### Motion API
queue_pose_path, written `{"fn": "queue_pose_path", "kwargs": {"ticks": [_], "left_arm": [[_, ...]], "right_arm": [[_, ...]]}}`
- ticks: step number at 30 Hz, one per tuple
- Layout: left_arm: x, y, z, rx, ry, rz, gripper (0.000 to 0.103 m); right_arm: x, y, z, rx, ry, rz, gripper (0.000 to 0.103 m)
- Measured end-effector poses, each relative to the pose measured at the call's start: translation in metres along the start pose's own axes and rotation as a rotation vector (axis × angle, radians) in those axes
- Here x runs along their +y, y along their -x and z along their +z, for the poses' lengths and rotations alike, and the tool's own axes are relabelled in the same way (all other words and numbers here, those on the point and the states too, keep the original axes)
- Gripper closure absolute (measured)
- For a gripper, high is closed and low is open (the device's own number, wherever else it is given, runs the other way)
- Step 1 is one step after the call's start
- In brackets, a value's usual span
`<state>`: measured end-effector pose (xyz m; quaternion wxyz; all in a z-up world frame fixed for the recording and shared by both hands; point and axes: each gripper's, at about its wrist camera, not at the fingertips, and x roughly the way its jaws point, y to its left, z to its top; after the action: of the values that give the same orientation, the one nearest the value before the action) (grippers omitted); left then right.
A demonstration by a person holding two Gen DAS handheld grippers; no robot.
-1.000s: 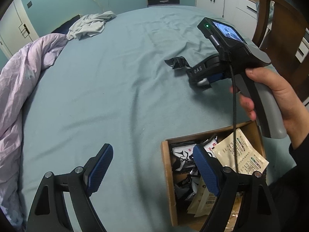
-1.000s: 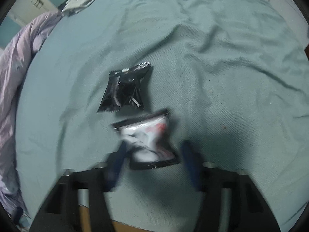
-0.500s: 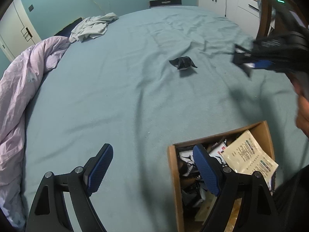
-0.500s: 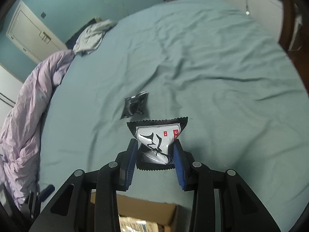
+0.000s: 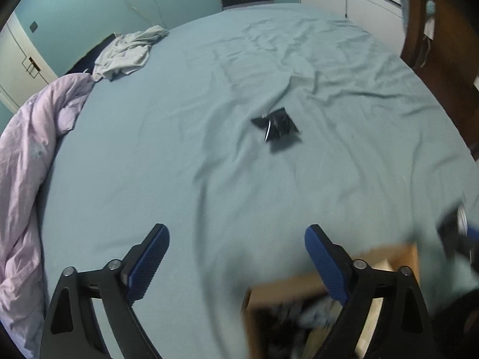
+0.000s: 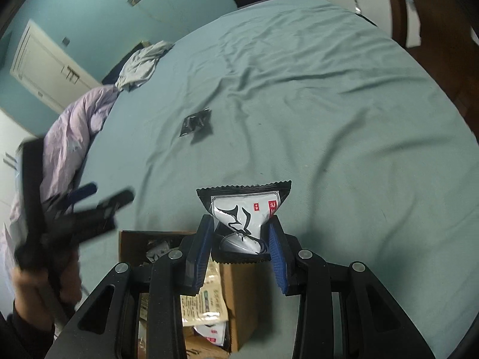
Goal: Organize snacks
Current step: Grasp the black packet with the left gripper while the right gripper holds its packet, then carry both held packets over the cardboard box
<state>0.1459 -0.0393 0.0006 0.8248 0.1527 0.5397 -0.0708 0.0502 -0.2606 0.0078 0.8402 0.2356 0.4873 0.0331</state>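
Snack packet (image 6: 244, 224) is pinched mid-body by right gripper (image 6: 241, 248), held over cardboard box (image 6: 239, 293). Judged light, crinkly, slippery; crimped seams offer grip. Left gripper (image 5: 236, 261) is spread, empty.

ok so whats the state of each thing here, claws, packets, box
right claw: shut on the black and white snack packet, held above the box
left claw: open, holding nothing
black packet: lying loose on the bed sheet, apart from both claws
cardboard box: open at the top, packets inside
purple duvet: bunched at the bed's edge
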Motion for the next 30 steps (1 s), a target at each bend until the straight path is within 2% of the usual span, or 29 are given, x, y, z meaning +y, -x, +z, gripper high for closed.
{"fn": "queue_pose_path", "kwargs": {"ticks": [5, 10, 15, 19, 22, 23, 24, 26, 28, 30], "left_arm": [[-0.016, -0.044, 0.052, 0.076, 0.006, 0.04, 0.007], [-0.028, -0.081, 0.094, 0.109, 0.054, 0.026, 0.007], [-0.04, -0.123, 0.119, 0.163, 0.094, 0.031, 0.007], [-0.045, -0.147, 0.125, 0.204, 0.105, 0.026, 0.008], [-0.041, -0.153, 0.12, 0.208, 0.132, -0.037, 0.019], [-0.041, -0.152, 0.119, 0.201, 0.137, -0.055, 0.03], [-0.041, -0.147, 0.115, 0.189, 0.134, -0.074, 0.048], [-0.044, -0.139, 0.11, 0.177, 0.089, -0.061, 0.067], [-0.048, -0.131, 0.098, 0.196, 0.038, -0.058, 0.07], [-0.045, -0.124, 0.087, 0.202, 0.036, -0.048, 0.072]], "right_arm": [[-0.024, -0.012, 0.006, 0.05, -0.086, 0.024, 0.069], [-0.035, -0.028, 0.017, 0.081, -0.127, 0.035, 0.069], [-0.035, -0.045, 0.025, 0.1, -0.123, 0.029, 0.069], [-0.039, -0.051, 0.026, 0.104, -0.134, 0.025, 0.069], [-0.04, -0.053, 0.026, 0.105, -0.135, 0.019, 0.069], [-0.039, -0.053, 0.025, 0.105, -0.133, 0.014, 0.069], [-0.038, -0.054, 0.025, 0.106, -0.132, 0.007, 0.069], [-0.036, -0.058, 0.026, 0.113, -0.13, 0.002, 0.069], [-0.032, -0.061, 0.026, 0.116, -0.121, -0.009, 0.069], [-0.029, -0.062, 0.028, 0.108, -0.109, -0.024, 0.069]]}}
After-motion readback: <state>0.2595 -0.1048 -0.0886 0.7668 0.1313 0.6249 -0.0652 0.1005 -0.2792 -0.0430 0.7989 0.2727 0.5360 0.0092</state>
